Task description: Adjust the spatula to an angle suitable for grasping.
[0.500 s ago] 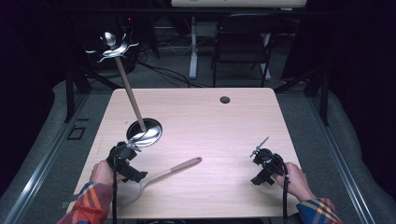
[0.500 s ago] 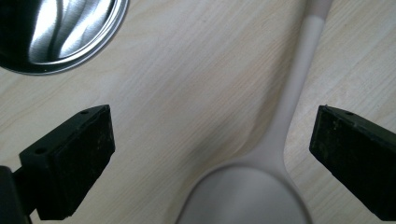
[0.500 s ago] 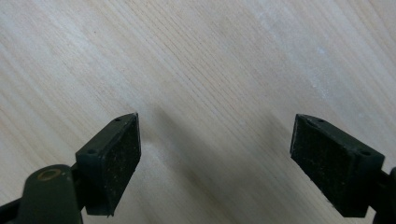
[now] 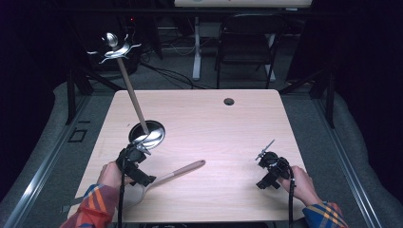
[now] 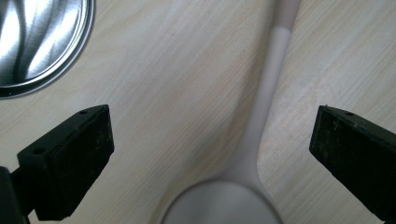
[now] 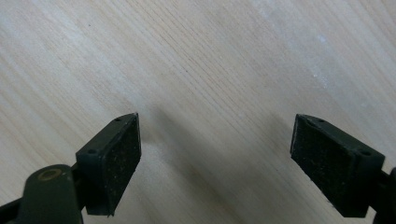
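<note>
Fingers [image 5: 70, 158] of both grippers released: left gripper [image 4: 135, 166] straddles spoon [image 5: 261, 116] near bowl [image 4: 149, 135] rim; right gripper [image 4: 271, 171] over bare table [image 4: 228, 137]

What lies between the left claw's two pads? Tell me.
The spoon's pale handle on the bare wooden table, untouched by the open left claw, seen in the left gripper view.

Pale wooden table [image 4: 228, 128], steel bowl [image 4: 151, 135] near left edge, grey spoon [image 4: 173, 173] beside it

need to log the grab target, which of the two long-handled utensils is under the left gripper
The pale spoon lying flat on the table, between the left gripper's open jaws. The other utensil stands tilted in the steel bowl.
</note>
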Tool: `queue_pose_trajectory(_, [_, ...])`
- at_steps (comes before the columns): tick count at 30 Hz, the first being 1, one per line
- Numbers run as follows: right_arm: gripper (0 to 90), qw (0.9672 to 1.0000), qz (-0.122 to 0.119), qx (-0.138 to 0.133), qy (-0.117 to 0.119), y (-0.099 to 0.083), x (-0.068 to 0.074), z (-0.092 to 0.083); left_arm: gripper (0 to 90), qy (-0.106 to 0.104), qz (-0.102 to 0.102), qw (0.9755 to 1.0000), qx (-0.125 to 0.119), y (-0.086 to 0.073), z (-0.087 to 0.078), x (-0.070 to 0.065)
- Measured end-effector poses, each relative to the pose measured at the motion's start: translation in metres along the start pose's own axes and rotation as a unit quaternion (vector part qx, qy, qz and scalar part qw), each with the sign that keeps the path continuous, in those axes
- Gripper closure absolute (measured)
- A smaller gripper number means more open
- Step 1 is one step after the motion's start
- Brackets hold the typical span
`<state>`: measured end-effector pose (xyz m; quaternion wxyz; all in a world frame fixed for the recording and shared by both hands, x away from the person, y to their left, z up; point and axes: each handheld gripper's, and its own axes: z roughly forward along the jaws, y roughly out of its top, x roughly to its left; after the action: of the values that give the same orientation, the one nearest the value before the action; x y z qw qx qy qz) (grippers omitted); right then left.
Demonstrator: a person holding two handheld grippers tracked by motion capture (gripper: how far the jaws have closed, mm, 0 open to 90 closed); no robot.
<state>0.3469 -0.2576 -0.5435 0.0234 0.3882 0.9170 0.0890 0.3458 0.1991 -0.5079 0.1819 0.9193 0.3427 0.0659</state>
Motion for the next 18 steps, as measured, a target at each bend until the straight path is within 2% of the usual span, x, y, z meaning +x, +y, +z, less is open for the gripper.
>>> queue_pose_trajectory(4, [16.0, 0.9999, 0.001, 0.010, -0.003, -0.003, -0.001, 0.000, 0.0, -0.006, 0.002, 1.0000, 0.000, 0.007, 0.003, -0.001])
queue_pose_trajectory(6, [16.0, 1.0000, 0.003, 0.006, -0.001, -0.004, -0.002, 0.000, 0.2, -0.008, 0.012, 0.9999, 0.004, 0.011, 0.006, -0.003])
queue_pose_trajectory(7, [16.0, 0.9998, -0.002, 0.017, -0.004, -0.004, -0.002, -0.002, 0.3, -0.012, 0.018, 0.9997, 0.006, 0.013, 0.007, -0.004])
queue_pose_trajectory(13, [16.0, 0.9999, 0.005, 0.010, -0.002, -0.004, -0.001, 0.001, 2.3, -0.019, 0.035, 0.9991, 0.013, 0.021, 0.012, -0.011])
queue_pose_trajectory(18, [15.9, 0.9998, 0.005, 0.017, -0.002, -0.004, -0.002, 0.001, 10.9, -0.020, 0.046, 0.9986, 0.018, 0.027, 0.020, -0.016])
